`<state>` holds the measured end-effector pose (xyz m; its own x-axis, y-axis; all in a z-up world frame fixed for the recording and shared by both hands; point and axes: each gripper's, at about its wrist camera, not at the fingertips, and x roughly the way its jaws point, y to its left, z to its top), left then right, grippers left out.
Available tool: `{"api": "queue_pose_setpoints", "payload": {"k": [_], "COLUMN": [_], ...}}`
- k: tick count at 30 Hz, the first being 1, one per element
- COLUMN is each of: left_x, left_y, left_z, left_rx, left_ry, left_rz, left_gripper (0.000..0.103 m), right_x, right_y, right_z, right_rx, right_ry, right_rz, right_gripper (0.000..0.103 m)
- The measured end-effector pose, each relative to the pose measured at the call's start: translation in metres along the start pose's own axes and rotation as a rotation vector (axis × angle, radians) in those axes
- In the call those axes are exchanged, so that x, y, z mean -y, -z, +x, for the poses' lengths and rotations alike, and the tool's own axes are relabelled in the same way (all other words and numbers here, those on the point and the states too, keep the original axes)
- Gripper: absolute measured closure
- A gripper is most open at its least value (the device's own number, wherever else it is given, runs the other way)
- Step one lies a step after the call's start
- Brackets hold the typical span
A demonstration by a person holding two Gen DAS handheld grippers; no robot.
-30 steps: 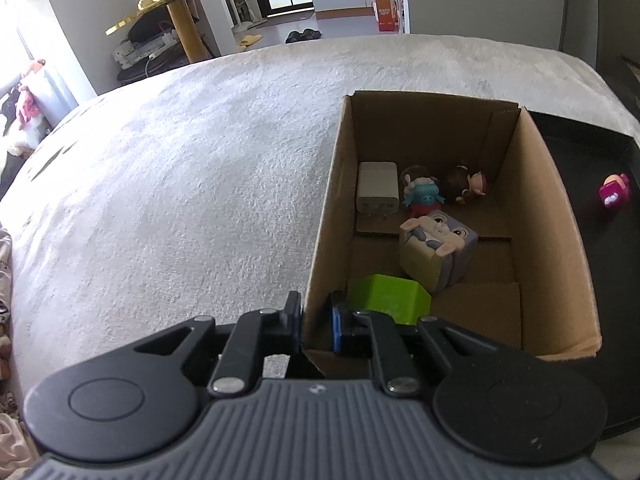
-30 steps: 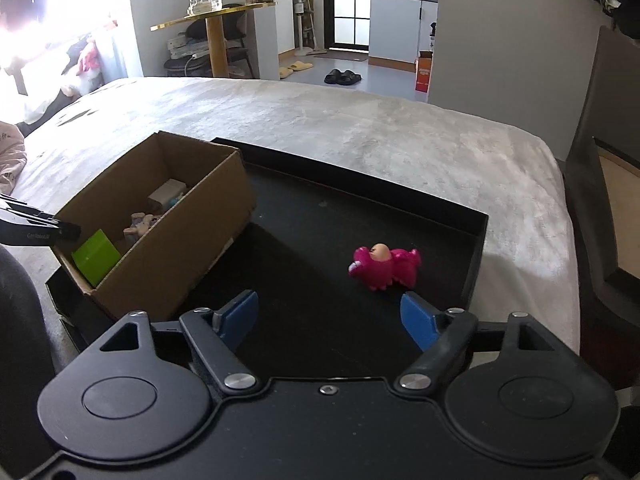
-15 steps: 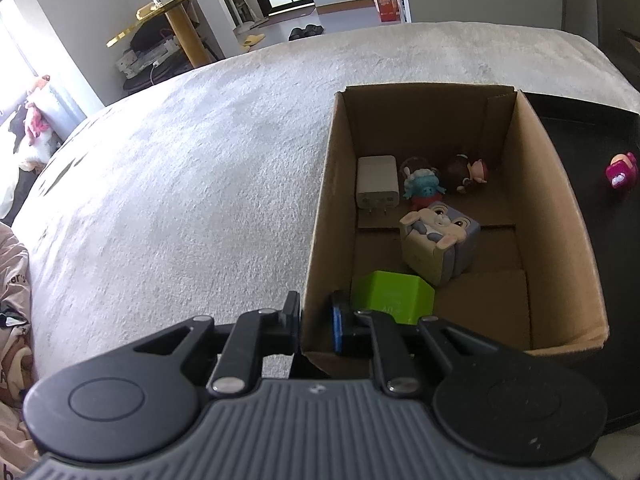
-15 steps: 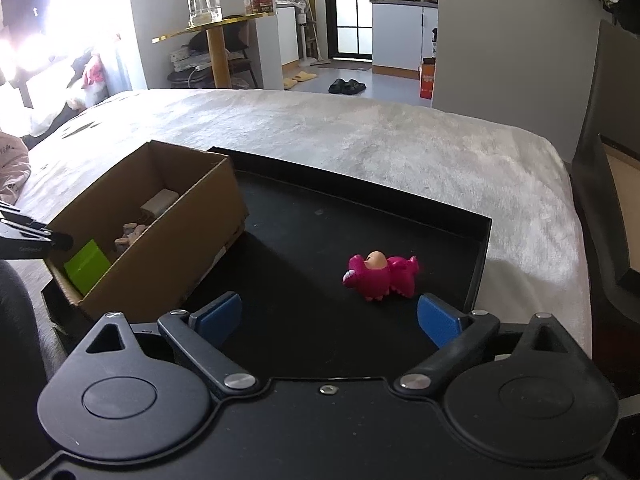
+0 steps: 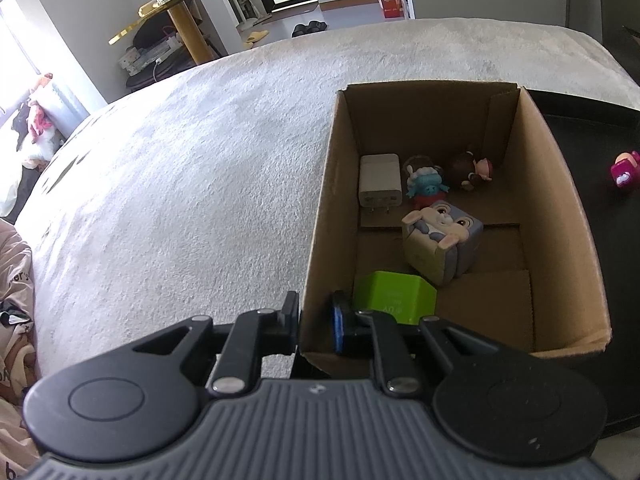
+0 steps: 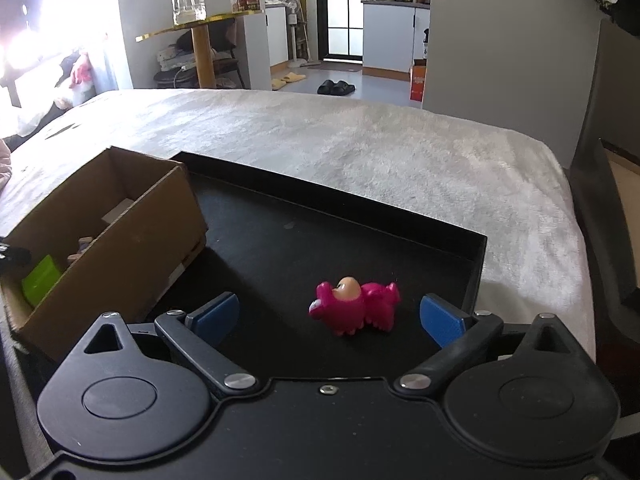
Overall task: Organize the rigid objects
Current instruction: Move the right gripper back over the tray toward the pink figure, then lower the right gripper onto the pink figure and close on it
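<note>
A cardboard box with plain brown walls sits at the left end of a shallow black tray, and the tray rests on a bed covered in pale, fuzzy fabric. The left gripper pinches the near left corner of the box wall — one finger outside, the blue-padded one inside.

Inside the box, along the far end, lie a white rectangular charger, a small blue-and-red figurine and a brown round-headed figurine. Nearer the middle sits a cube-shaped toy with a grey rabbit face and floppy ears. A smooth lime-green block with rounded corners lies close to the pinched corner.

The right gripper hangs low over the tray with its blue-padded fingers spread wide, holding nothing. Between them, on the matte black tray floor, lies a glossy pink plastic toy with a pale rounded head and stubby legs — well apart from the box.
</note>
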<state>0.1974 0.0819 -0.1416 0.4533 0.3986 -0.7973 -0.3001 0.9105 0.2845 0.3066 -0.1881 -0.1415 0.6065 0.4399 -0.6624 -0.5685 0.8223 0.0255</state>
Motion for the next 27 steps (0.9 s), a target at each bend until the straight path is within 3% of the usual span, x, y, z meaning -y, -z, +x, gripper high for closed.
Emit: {"api": "queue_pose_setpoints", "payload": {"k": [14, 17, 19, 21, 23, 27], "left_x": [-0.001, -0.001, -0.001, 0.000, 0.000, 0.000], "left_y": [0.000, 0.000, 0.000, 0.000, 0.000, 0.000], "left_z": [0.001, 0.000, 0.000, 0.000, 0.000, 0.000], "left_rx": [-0.005, -0.001, 0.000, 0.000, 0.001, 0.003], "left_ry": [0.005, 0.007, 0.006, 0.004, 0.006, 0.007], "left_rz": [-0.005, -0.003, -0.002, -0.002, -0.004, 0.000], "left_gripper": [0.087, 0.087, 0.087, 0.087, 0.087, 0.087], "right_x": [-0.003, -0.006, -0.008, -0.008, -0.009, -0.013], "right_y": [-0.012, -0.010, -0.008, -0.008, -0.005, 0.006], "right_z": [0.054, 0.061, 0.060, 0.054, 0.048, 0.039], "right_rx": [-0.120, -0.167, -0.180, -0.176, -0.177, -0.197], "right_ry": [0.052, 0.043, 0.068, 0.072, 0.049, 0.048], "right_rz": [-0.016, -0.019, -0.022, 0.002, 0.013, 0.013], "right_gripper": [0.005, 0.019, 0.043, 0.044, 0.064, 0.063]}}
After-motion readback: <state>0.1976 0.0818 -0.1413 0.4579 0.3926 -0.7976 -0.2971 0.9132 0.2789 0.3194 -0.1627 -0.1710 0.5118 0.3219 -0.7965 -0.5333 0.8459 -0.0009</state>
